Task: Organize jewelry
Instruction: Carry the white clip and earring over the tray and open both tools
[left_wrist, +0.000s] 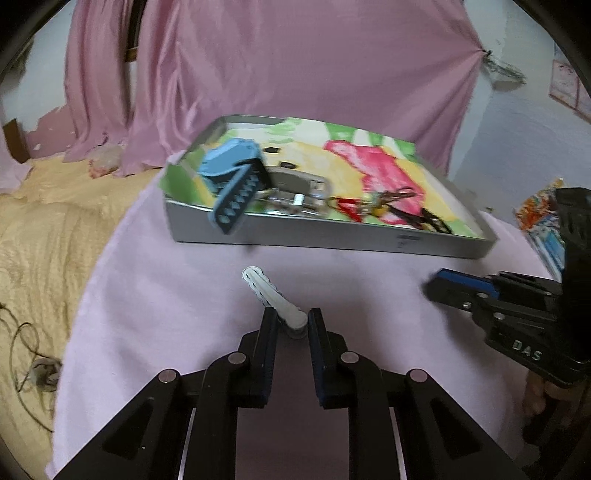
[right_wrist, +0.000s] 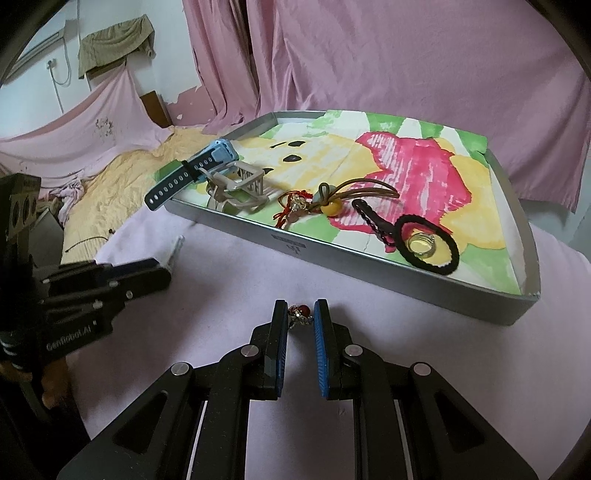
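The left claw (left_wrist: 290, 325) is closed down on one end of a white hair clip (left_wrist: 271, 297), which juts forward over the pink cloth (left_wrist: 177, 295) toward the tray. The clip looks like light, stiff plastic with a scalloped edge; pinched at one end it could pivot or slip, so a grip nearer its middle, across the flat faces, would likely hold truer.

Further right, the silver tray (right_wrist: 332, 258) sits on the cloth, lined with a painted paper sheet. In it, from left: a blue watch (right_wrist: 199, 166) with its strap hanging over the tray's rim, a beige claw clip (right_wrist: 240, 188), a red-and-brown cord charm with a yellow bead (right_wrist: 330, 207), then a black hair tie (right_wrist: 428, 243) ringed around a small ring (right_wrist: 421, 243).

The right claw (right_wrist: 300, 317) is nearly pressed together around a small red beaded trinket (right_wrist: 300, 314) at its tips, low over the cloth just short of the tray. That piece looks tiny, light and dangly, probably delicate; gentle pressure on the bead suits it better than on the fine chain
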